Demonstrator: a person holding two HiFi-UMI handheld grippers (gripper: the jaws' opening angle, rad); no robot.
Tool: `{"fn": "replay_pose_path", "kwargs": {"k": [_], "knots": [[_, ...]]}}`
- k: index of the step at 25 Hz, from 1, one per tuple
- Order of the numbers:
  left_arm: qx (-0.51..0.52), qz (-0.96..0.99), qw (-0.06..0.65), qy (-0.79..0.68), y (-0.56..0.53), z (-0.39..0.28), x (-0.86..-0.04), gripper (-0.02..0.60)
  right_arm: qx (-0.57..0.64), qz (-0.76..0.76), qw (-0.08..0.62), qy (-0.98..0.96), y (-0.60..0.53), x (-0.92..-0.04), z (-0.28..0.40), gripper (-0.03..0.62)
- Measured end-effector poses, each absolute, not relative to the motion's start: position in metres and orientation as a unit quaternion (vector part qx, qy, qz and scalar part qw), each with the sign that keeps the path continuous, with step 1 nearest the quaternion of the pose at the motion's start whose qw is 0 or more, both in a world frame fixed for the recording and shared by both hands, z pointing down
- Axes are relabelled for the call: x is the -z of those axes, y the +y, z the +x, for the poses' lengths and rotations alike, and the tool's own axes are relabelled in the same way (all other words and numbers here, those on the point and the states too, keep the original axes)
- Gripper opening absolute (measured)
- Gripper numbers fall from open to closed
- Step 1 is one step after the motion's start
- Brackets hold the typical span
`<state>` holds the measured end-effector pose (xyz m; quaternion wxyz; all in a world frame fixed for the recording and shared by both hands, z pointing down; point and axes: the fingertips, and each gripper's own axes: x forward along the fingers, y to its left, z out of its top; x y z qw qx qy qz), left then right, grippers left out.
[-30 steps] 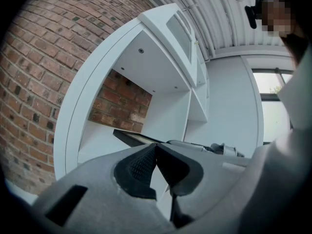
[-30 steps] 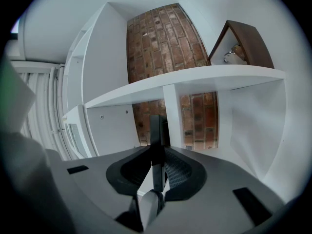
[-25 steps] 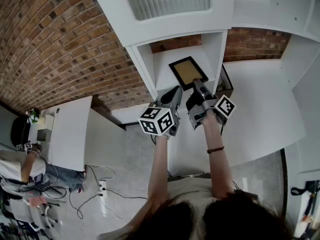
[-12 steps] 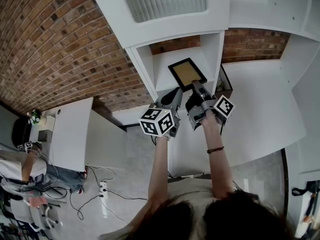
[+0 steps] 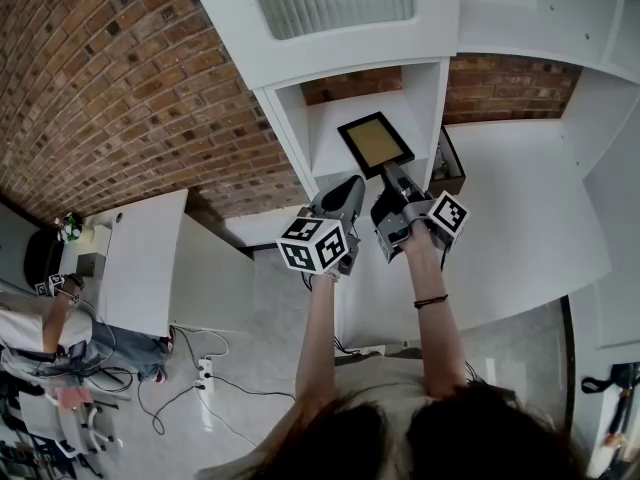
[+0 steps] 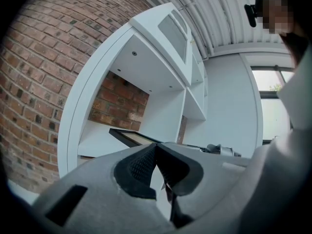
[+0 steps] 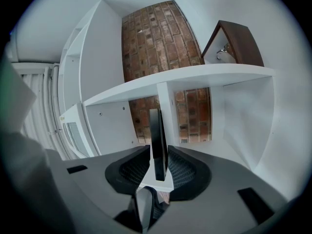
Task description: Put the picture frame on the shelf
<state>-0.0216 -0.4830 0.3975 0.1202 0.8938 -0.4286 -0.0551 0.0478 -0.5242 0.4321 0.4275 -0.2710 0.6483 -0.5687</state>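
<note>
A black picture frame (image 5: 376, 143) with a tan panel hangs tilted in the mouth of an open compartment of the white shelf (image 5: 285, 133). My right gripper (image 5: 397, 180) is shut on its near edge. In the right gripper view the frame (image 7: 157, 140) stands edge-on between the two pads, with the right gripper (image 7: 158, 167) closed around it, below a white shelf board (image 7: 195, 79). My left gripper (image 5: 345, 196) is just left of the right one, shut and holding nothing. In the left gripper view the left gripper (image 6: 156, 152) has its jaws meeting, with the frame (image 6: 131, 137) beyond them.
A small dark wooden house-shaped box (image 5: 447, 163) stands on the ledge right of the compartment, also in the right gripper view as the box (image 7: 234, 43). Brick wall (image 5: 120, 88) is left of the shelf. A white cabinet (image 5: 140, 268), floor cables (image 5: 205, 373) and a seated person (image 5: 40, 338) are lower left.
The frame and my right gripper have shifted only slightly, a little up toward the compartment. The left gripper has stayed where it was.
</note>
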Motion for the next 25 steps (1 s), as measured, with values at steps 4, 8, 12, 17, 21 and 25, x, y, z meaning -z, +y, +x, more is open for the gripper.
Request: {"fn": "replay_pose_path", "kwargs": {"k": [4, 8, 12, 17, 21, 25], "knots": [[0.053, 0.895, 0.121, -0.426, -0.476, -0.02, -0.398, 0.011, 0.57, -0.264, 0.431, 0.648, -0.517, -0.431, 0.048, 0.081], [0.054, 0.894, 0.121, -0.428, -0.47, -0.019, -0.398, 0.011, 0.572, -0.259, 0.433, 0.646, -0.509, -0.431, 0.05, 0.081], [0.053, 0.894, 0.122, -0.429, -0.464, -0.015, -0.4, 0.011, 0.572, -0.256, 0.435, 0.646, -0.502, -0.432, 0.054, 0.081], [0.051, 0.894, 0.123, -0.428, -0.457, -0.009, -0.402, 0.011, 0.575, -0.245, 0.443, 0.643, -0.493, -0.432, 0.061, 0.07], [0.051, 0.894, 0.124, -0.429, -0.452, -0.005, -0.403, 0.011, 0.575, -0.241, 0.445, 0.643, -0.487, -0.432, 0.064, 0.057], [0.05, 0.894, 0.125, -0.428, -0.448, -0.001, -0.405, 0.011, 0.577, -0.239, 0.447, 0.64, -0.481, -0.433, 0.068, 0.046]]}}
